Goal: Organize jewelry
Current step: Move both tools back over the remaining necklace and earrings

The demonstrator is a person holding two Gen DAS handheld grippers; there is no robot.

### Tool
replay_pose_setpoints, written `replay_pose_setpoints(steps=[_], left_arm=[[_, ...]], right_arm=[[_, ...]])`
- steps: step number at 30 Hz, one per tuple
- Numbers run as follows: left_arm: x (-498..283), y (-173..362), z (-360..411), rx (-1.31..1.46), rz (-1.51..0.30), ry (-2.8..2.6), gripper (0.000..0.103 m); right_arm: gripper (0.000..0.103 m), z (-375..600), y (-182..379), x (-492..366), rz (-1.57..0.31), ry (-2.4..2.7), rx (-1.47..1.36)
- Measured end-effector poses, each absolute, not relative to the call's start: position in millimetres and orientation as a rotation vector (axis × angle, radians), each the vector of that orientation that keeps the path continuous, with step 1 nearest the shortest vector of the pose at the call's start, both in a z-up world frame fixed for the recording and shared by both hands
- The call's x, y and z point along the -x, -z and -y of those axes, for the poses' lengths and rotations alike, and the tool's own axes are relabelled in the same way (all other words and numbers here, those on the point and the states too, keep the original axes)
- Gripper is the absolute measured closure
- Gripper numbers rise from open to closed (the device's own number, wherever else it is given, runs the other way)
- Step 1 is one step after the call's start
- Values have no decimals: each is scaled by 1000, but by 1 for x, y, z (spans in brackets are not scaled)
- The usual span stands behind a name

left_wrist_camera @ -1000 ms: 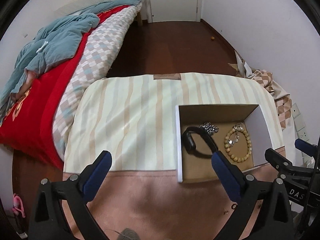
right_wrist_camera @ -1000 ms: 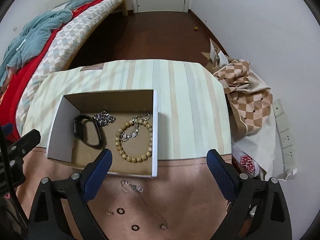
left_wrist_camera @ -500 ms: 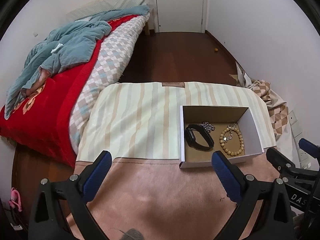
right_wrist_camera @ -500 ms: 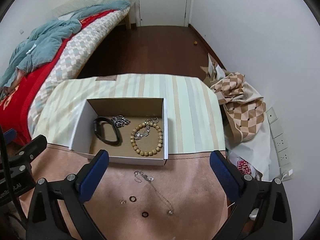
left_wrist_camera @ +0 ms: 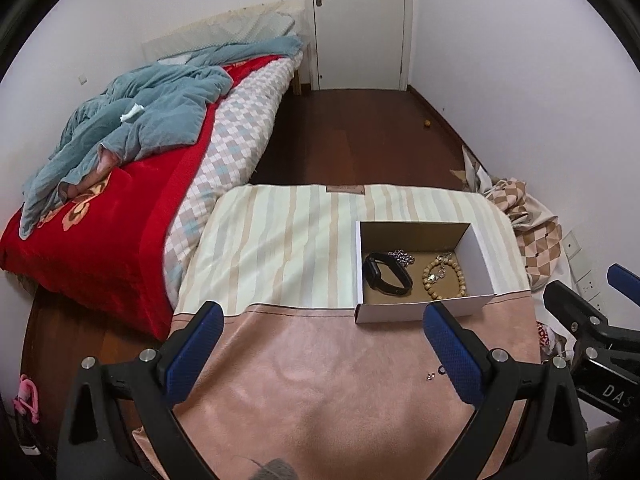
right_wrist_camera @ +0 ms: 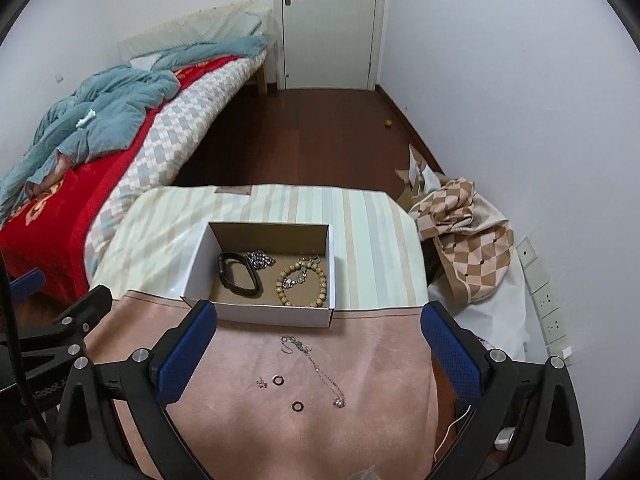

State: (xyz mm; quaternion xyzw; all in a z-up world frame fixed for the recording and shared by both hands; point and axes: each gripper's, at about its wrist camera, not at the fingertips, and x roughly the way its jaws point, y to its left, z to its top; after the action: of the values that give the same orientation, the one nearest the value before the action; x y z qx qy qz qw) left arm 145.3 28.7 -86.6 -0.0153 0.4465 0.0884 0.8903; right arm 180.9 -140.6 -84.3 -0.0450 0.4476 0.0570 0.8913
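Right wrist view: right gripper (right_wrist_camera: 318, 338) jaws wide, just opened further, empty above thin silver chain necklace (right_wrist_camera: 316, 366). Left gripper (left_wrist_camera: 320, 338) wide, empty; white cardboard box (left_wrist_camera: 416, 312) holds black band (left_wrist_camera: 387, 279), possibly a watch.

White walls (right_wrist_camera: 480, 80); dark floor (right_wrist_camera: 312, 136); bed (right_wrist_camera: 120, 152)

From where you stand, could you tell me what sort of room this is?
Most likely a bedroom at home: a bed with a red blanket, a white door and dark wooden flooring.
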Motion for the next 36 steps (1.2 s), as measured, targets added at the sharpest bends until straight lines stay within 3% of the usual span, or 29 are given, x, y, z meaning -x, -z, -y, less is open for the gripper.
replay_pose_setpoints(steps=[11, 21, 26, 36], left_arm=[[-124, 84, -29, 44, -913, -213, 1], [-130, 186, -19, 11, -1089, -258, 1], [-137, 239, -9, -5, -1215, -258, 1], [-141, 264, -2, -26, -1267, -256, 1]], right_arm=[[0, 151, 71, -158, -909, -128, 43], [2, 206, 192, -157, -1153, -59, -77], [36, 221, 244, -152, -1214, -47, -87], [52, 201, 278, -160, -1216, -110, -37]])
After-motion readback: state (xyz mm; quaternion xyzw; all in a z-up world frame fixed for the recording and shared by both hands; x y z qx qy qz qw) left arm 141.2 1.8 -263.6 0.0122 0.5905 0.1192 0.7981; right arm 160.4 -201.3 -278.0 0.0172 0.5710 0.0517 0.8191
